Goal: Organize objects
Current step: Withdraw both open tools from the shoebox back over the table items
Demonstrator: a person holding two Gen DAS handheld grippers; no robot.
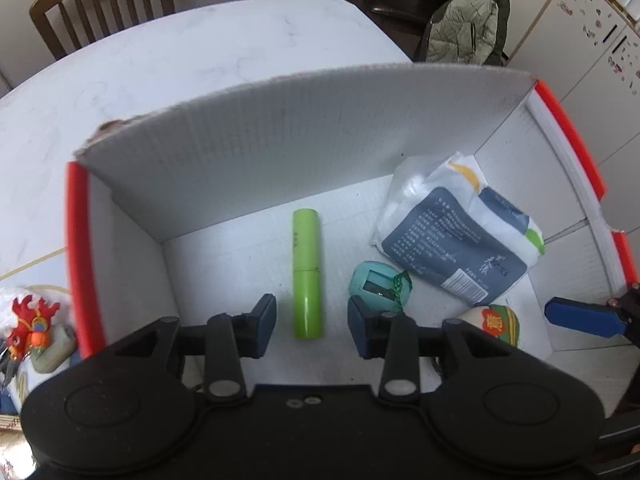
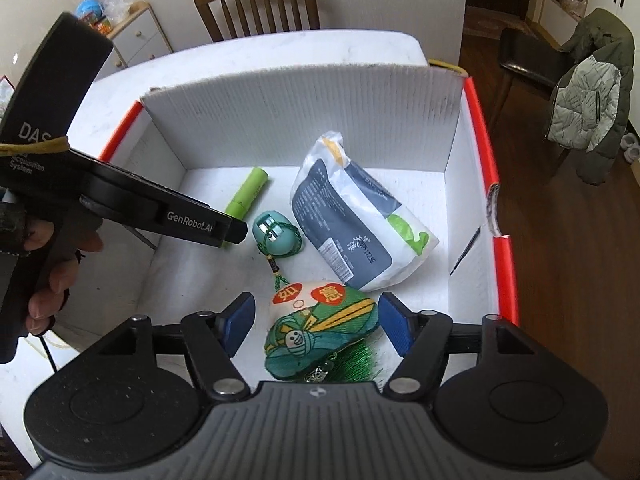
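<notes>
Inside a white box (image 2: 312, 120) with red edges on a white desk (image 1: 180, 52), the left tongs (image 1: 312, 320) hang wide open and empty over a green tube (image 1: 307, 272) lying flat on the box floor. The right tongs (image 2: 316, 326) are spread wide around a green embroidered pouch (image 2: 320, 332) without gripping it, near a teal sharpener (image 2: 275, 236) and a white-and-grey packet (image 2: 352, 224).

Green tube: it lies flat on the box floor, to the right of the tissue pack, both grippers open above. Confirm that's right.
One thing is wrong: the green tube lies to the left of the tissue pack, not the right, as the right wrist view shows. The rest holds: it lies flat on the floor of the box, and the left gripper and right gripper are both open above.
</notes>
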